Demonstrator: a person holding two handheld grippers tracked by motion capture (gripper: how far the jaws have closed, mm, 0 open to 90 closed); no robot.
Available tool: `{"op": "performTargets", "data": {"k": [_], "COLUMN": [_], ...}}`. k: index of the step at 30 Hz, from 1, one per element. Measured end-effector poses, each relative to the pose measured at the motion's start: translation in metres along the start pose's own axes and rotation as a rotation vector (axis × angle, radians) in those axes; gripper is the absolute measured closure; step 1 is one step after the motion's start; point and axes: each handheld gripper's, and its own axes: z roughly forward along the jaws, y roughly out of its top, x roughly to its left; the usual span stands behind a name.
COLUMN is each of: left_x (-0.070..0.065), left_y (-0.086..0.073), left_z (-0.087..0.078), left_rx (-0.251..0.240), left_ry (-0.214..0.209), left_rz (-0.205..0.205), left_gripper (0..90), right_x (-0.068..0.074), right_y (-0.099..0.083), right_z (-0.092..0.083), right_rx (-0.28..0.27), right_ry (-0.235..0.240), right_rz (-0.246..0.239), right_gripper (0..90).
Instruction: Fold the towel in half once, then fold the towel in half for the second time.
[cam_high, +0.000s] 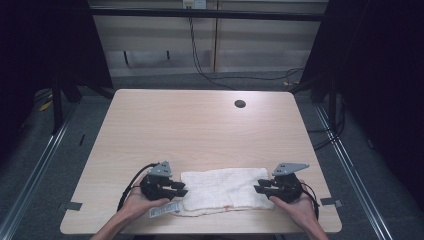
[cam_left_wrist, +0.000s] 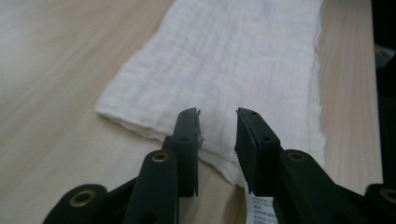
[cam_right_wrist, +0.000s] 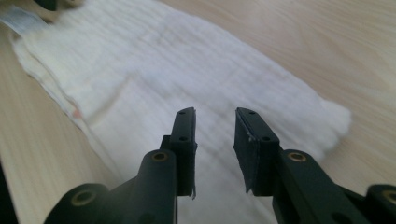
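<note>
Folded towel sitting between both tools, nothing pinched yet, easy to botch the grab

High view: the folded white cotton towel (cam_high: 226, 191) lies flat near the front edge of the pale wooden table (cam_high: 200, 125), with the left tool (cam_high: 179, 189) at its left short end and the right tool (cam_high: 261, 188) at its right end, both pointing inward. Left gripper view: the jaws stand partly apart, just above the towel's (cam_left_wrist: 224, 60) near edge with no cloth between the pads; the white printed care label (cam_left_wrist: 259, 209) pokes out underneath, so I reckon a close here could catch the tag or just one layer and the fold would come apart. Right gripper view: same story, jaws partly apart over the towel (cam_right_wrist: 187, 79), gripping nothing; a shallow bite could slip off and the lift would go lopsided.
</note>
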Motion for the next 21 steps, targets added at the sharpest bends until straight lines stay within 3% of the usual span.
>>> {"op": "performTargets", "data": {"k": [3,7,9,13,17,18,21], "left_x": [0.007,0.017,0.022,0.028,0.034,0.036,0.037], "left_y": [0.000,-0.001,0.000,-0.001,-0.002,-0.002,0.002], "left_z": [-0.008,-0.015,-0.019,-0.027,-0.035,-0.034,-0.030], "left_rx": [-0.023,-0.033,-0.057,-0.070,-0.101,-0.099,-0.070], "left_ry": [0.011,0.057,0.060,0.116,0.129,0.129,0.131], "left_rz": [-0.025,-0.062,-0.086,-0.101,-0.129,-0.133,-0.097], "left_gripper": [63.7,58.5,57.0,52.9,51.2,49.4,45.5], "right_x": [0.006,0.027,0.036,0.054,0.067,0.069,0.078], "right_y": [0.009,0.019,0.022,0.027,0.035,0.037,0.044], "right_z": [0.006,0.015,0.020,0.031,0.042,0.045,0.056], "right_rx": [-0.014,-0.030,-0.026,-0.011,0.000,0.003,0.012], "right_ry": [0.038,0.112,0.142,0.197,0.235,0.245,0.281], "right_rz": [-0.005,-0.028,-0.053,-0.081,-0.106,-0.112,-0.128], "right_gripper": [65.4,59.0,54.7,52.8,52.9,53.1,56.3]}}
